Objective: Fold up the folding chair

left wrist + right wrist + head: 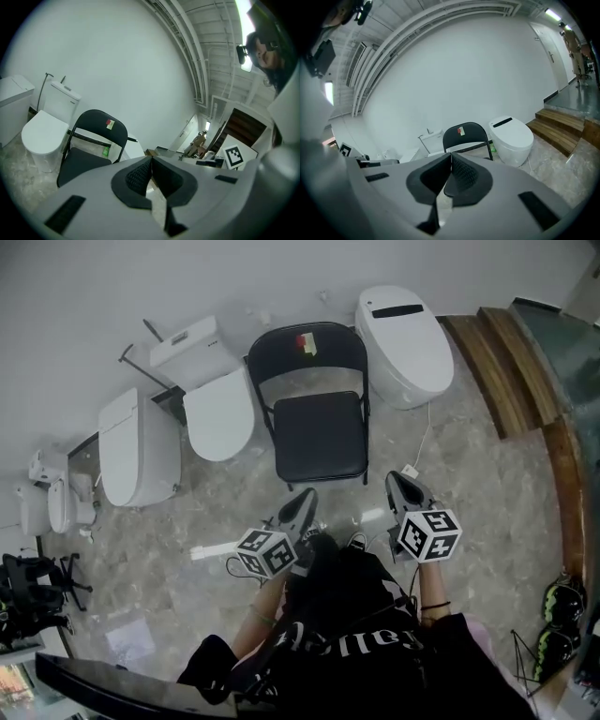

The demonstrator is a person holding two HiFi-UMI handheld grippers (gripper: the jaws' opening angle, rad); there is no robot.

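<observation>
A black folding chair (319, 423) stands unfolded against the white wall, its seat flat and a small red and green sticker on its backrest. It also shows in the left gripper view as the chair (91, 147) at the left, and in the right gripper view as the chair (465, 136) straight ahead. My left gripper (307, 502) is shut and empty, just short of the seat's front edge. My right gripper (398, 483) is shut too, off the seat's front right corner. Neither touches the chair.
White toilets flank the chair: one (214, 395) at its left, a rounder one (403, 343) at its right, and another (138, 448) further left. Wooden steps (511, 371) rise at the right. A cable (424, 442) trails over the marble floor. Shoes (560, 601) lie at the far right.
</observation>
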